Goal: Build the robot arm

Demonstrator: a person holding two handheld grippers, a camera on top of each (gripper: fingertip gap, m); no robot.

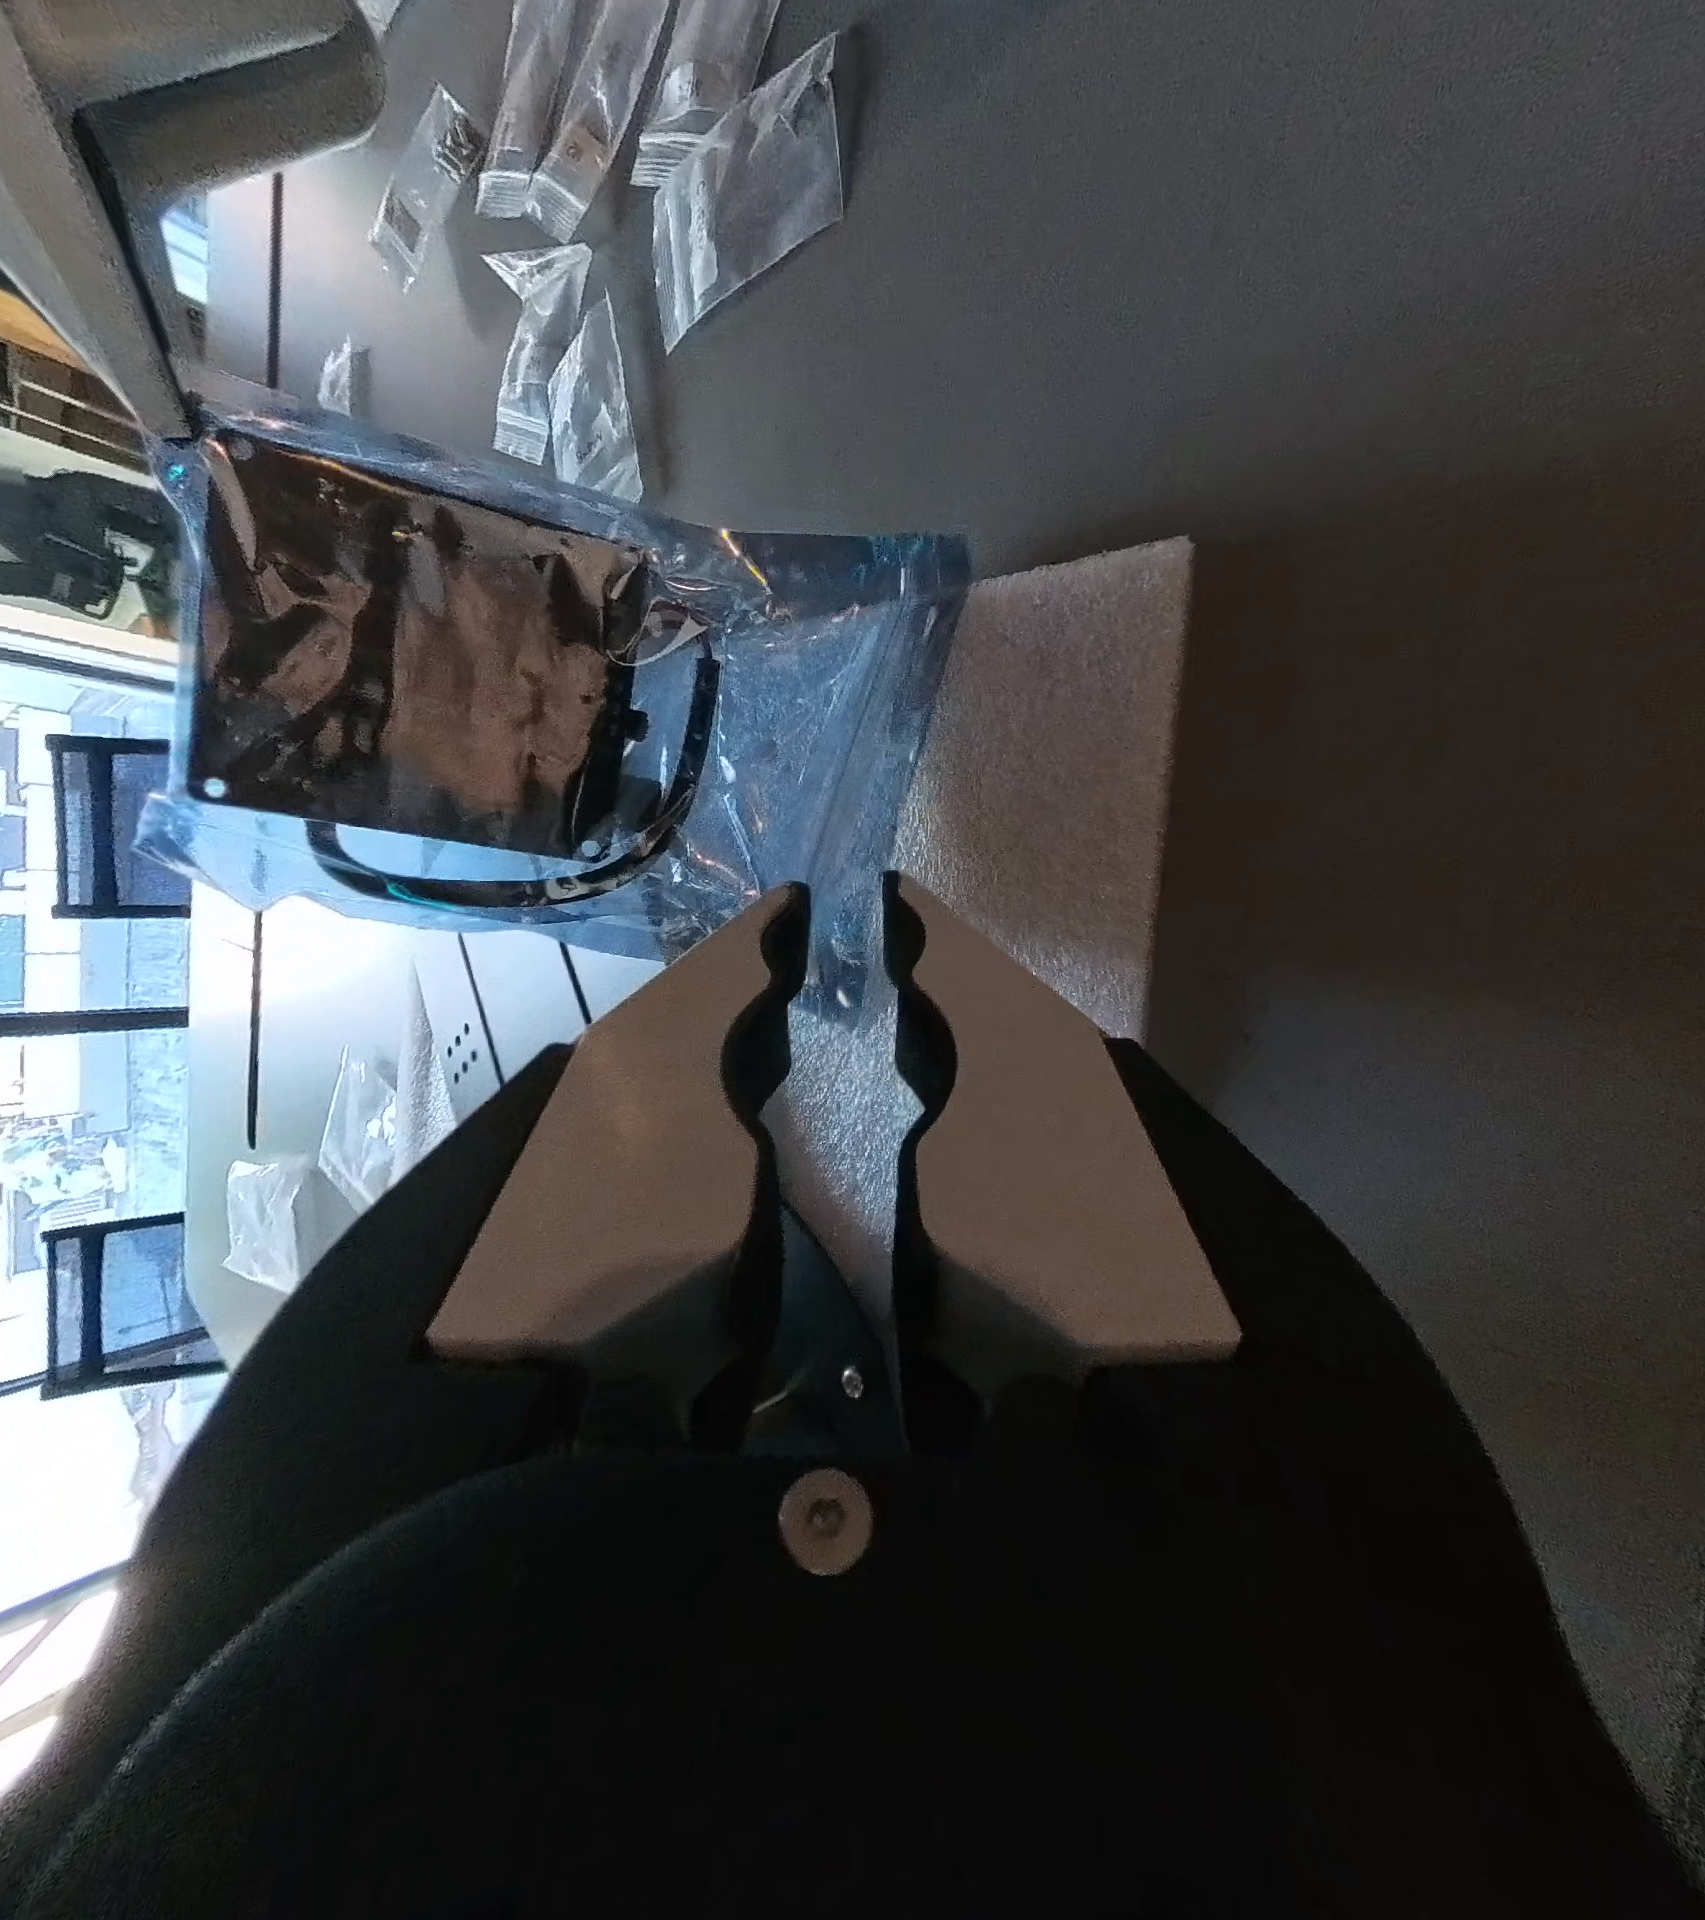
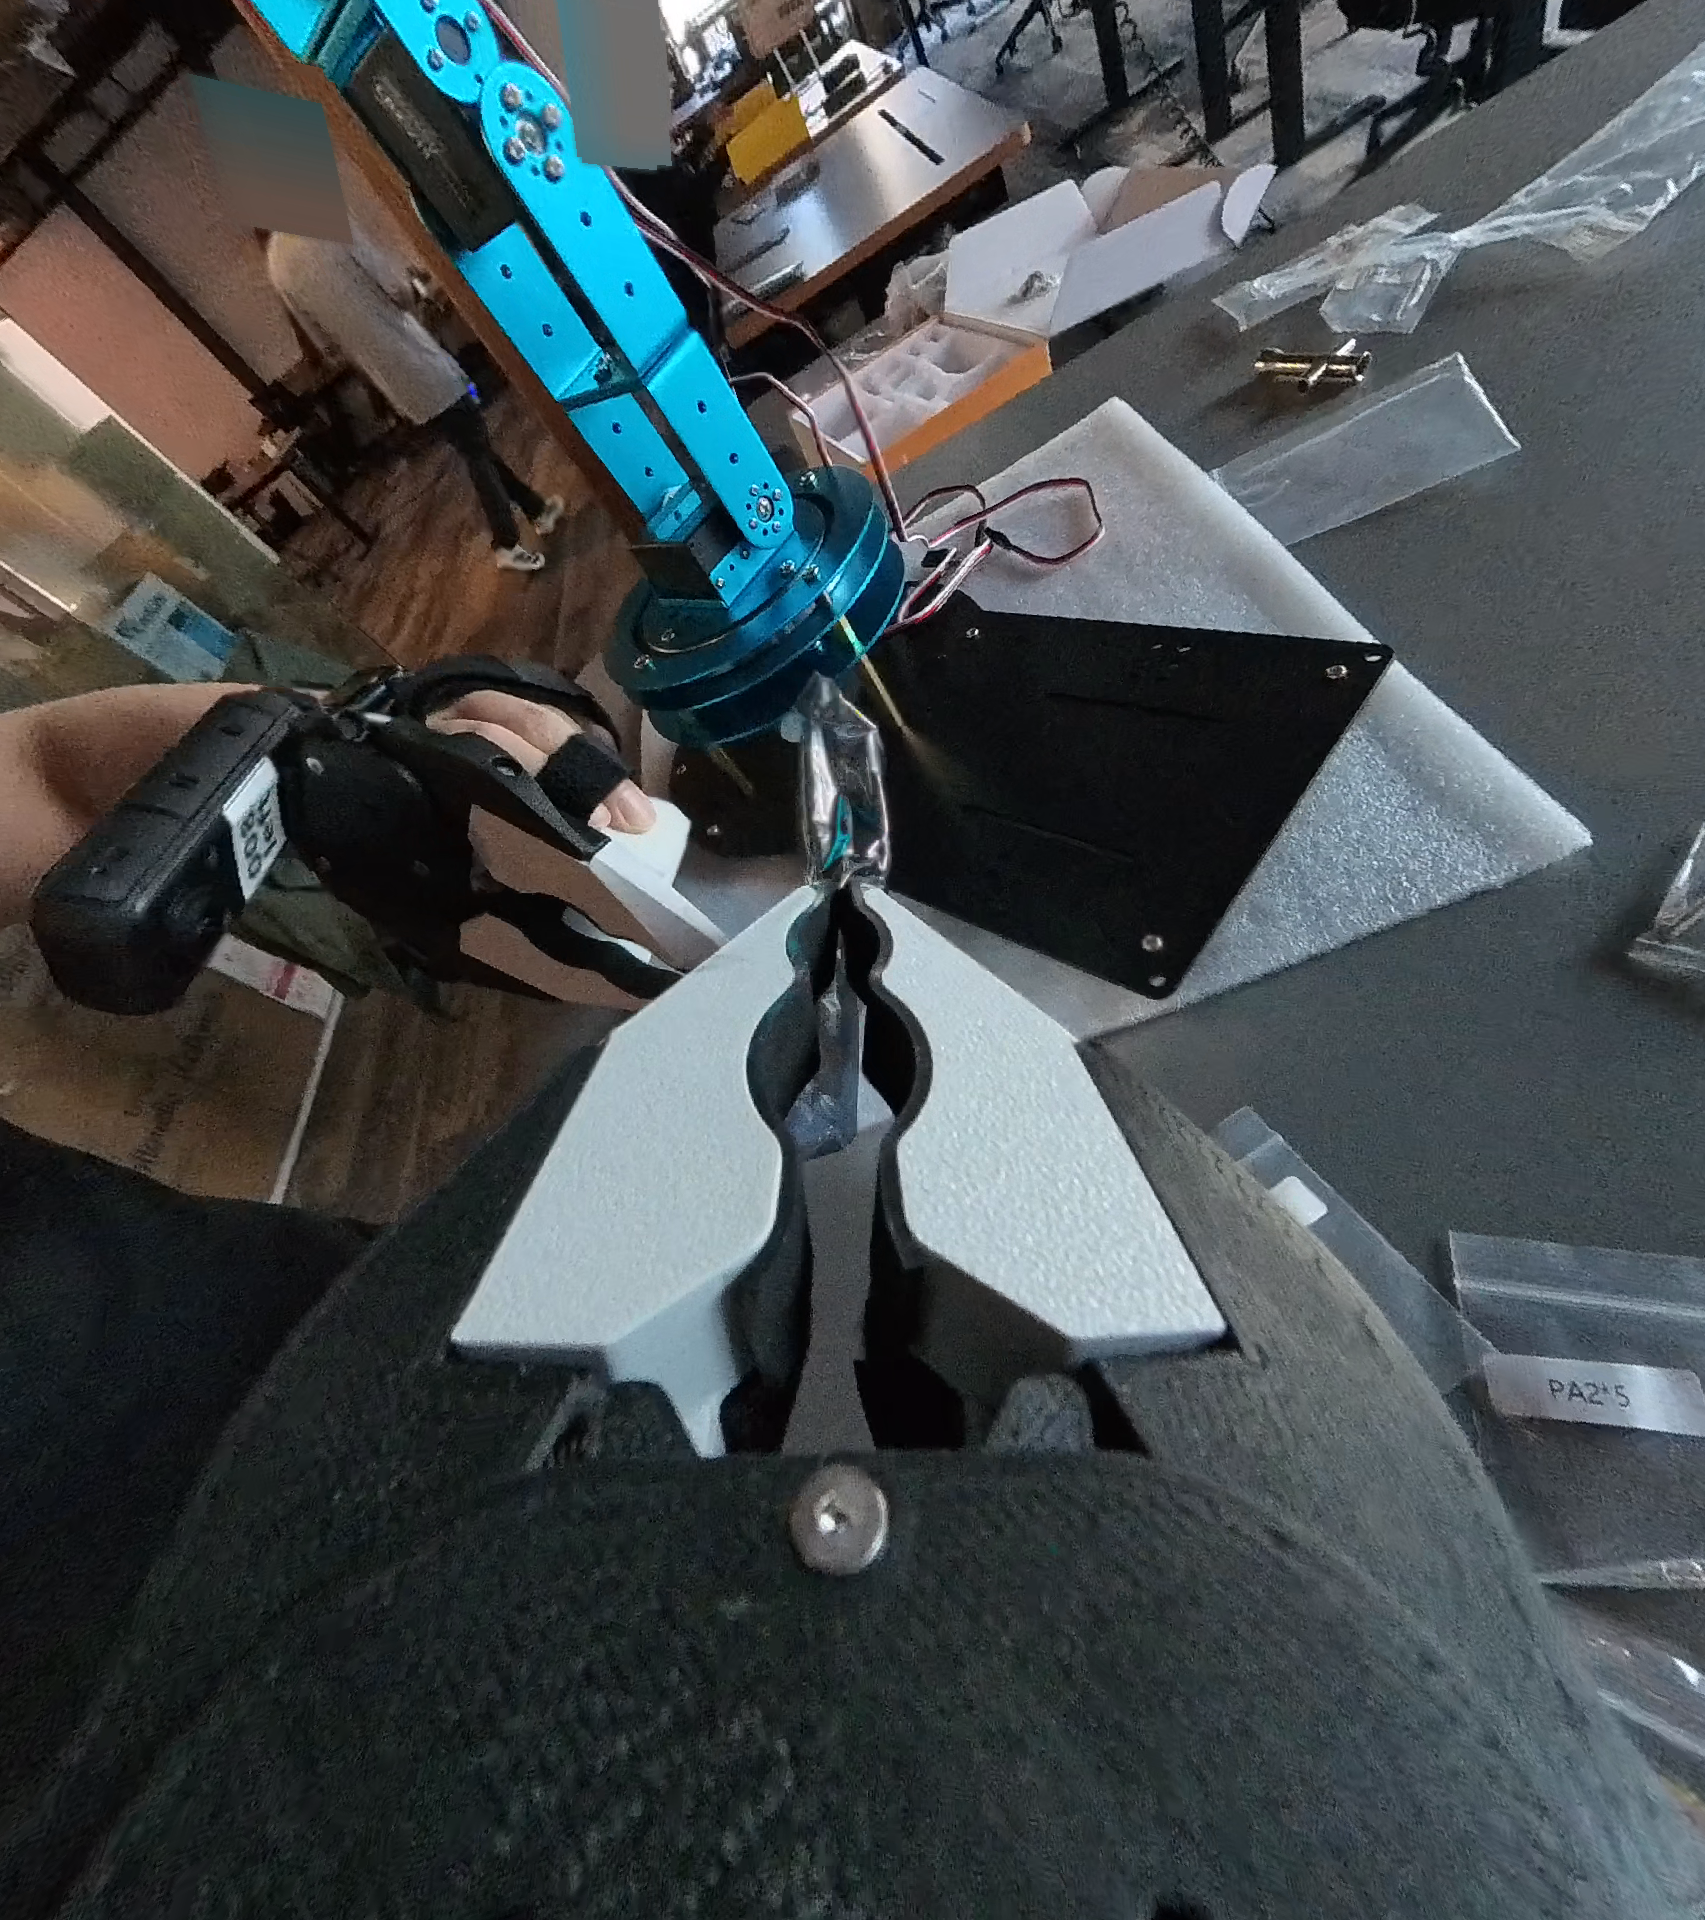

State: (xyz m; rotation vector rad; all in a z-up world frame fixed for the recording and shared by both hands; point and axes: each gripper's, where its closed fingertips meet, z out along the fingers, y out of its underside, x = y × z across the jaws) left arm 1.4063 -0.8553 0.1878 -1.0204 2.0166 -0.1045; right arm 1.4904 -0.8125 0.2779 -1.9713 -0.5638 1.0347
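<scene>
In the left wrist view my left gripper (image 1: 843,894) has its jaws a narrow gap apart, with the corner of a clear bluish plastic bag (image 1: 806,727) between the tips. The bag holds a black plate (image 1: 391,665) and wires. It lies partly on white foam (image 1: 1056,727). In the right wrist view my right gripper (image 2: 846,899) is shut on a twisted strip of clear plastic (image 2: 843,800) that runs up to the round base (image 2: 775,644) of a blue robot arm (image 2: 599,312). A second black plate (image 2: 1118,790) lies on the foam (image 2: 1191,540). A hand (image 2: 515,717) holds the left gripper, whose white finger (image 2: 656,873) shows just left of the strip.
Several small clear zip bags (image 1: 723,187) lie on the dark grey table, and more (image 2: 1637,1392) lie to the right of my right gripper. Brass spacers (image 2: 1310,366) and an open white box (image 2: 1087,260) are farther back. The table edge runs past the foam on the left. The foam (image 2: 1191,540) is about 25 cm from both grippers' fingertips.
</scene>
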